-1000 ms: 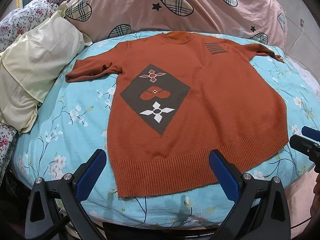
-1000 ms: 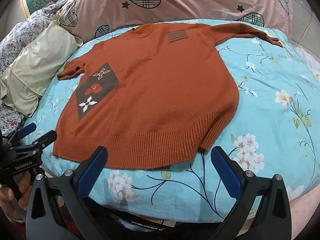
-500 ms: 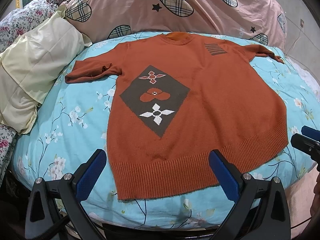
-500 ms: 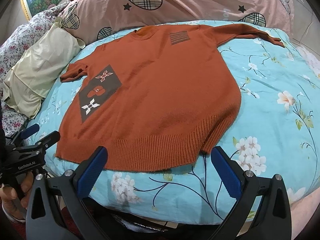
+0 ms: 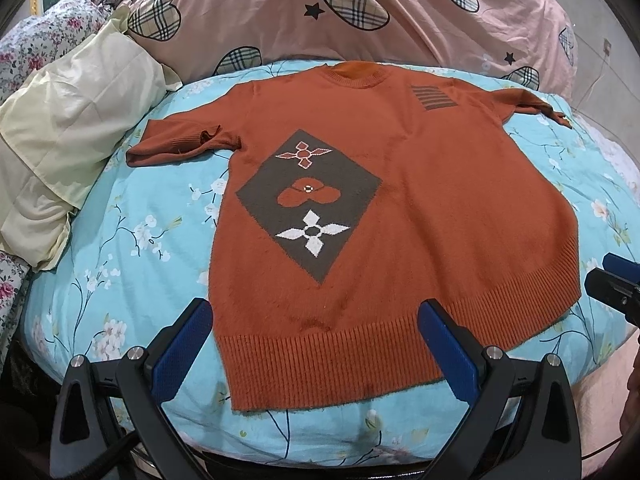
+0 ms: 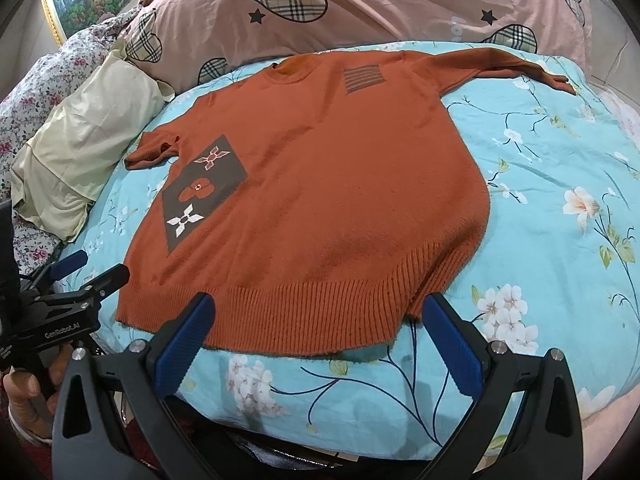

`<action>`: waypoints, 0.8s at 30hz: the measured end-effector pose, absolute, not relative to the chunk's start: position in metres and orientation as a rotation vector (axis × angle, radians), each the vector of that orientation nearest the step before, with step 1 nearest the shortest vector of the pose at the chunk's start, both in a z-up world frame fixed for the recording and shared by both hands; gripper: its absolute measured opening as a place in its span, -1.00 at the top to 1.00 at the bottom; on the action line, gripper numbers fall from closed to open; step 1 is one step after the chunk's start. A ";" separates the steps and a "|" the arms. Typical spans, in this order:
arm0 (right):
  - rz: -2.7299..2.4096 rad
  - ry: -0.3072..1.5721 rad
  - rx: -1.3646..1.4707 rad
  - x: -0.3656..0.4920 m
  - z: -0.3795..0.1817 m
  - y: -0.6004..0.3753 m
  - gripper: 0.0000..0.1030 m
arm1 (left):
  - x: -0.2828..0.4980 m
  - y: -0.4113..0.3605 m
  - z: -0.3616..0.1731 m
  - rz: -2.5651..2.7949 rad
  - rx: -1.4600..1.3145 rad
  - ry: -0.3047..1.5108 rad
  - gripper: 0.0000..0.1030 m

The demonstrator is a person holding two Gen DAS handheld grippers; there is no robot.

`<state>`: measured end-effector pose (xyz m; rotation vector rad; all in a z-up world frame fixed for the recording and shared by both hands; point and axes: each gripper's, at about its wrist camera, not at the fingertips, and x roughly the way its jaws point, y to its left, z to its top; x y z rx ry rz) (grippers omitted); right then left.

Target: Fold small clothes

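An orange knitted sweater with a grey diamond patch lies spread flat, front up, on the light blue flowered bedspread. Its ribbed hem faces me. The short left sleeve is bunched; the right sleeve stretches out sideways. My left gripper hovers open over the hem's left part with nothing between its blue pads. My right gripper hangs open above the hem's right part, empty too. Each gripper also shows at the edge of the other's view.
A large pink quilt with plaid hearts is piled behind the sweater. A pale yellow pillow and flowered bedding lie at the left. The bed's front edge runs just under both grippers. A hand holds the left gripper.
Both grippers have crept slightly forward and toward the hem; the sweater sits a bit lower and larger in both views. The sweater itself has not moved.
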<state>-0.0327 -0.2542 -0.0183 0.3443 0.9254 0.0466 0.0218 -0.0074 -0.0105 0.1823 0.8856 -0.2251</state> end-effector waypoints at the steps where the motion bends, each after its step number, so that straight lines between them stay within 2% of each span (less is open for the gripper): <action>1: 0.048 0.925 0.346 -0.032 -0.018 -0.254 -1.00 | 0.023 -0.008 -0.011 -0.227 0.183 0.888 -0.99; 13: 0.052 0.916 0.389 -0.021 -0.025 -0.270 -1.00 | 0.043 -0.015 -0.023 -0.243 0.186 0.918 -0.99; 19: 0.009 0.878 0.508 -0.007 -0.029 -0.319 -0.99 | 0.064 -0.022 -0.023 -0.271 0.165 0.946 -0.99; 22: -0.044 0.836 0.569 0.005 -0.025 -0.359 -0.80 | 0.073 -0.029 -0.020 -0.278 0.171 0.945 -0.99; 24: -0.093 0.808 0.606 0.016 -0.020 -0.391 -0.57 | 0.078 -0.035 -0.018 -0.287 0.177 0.943 -0.99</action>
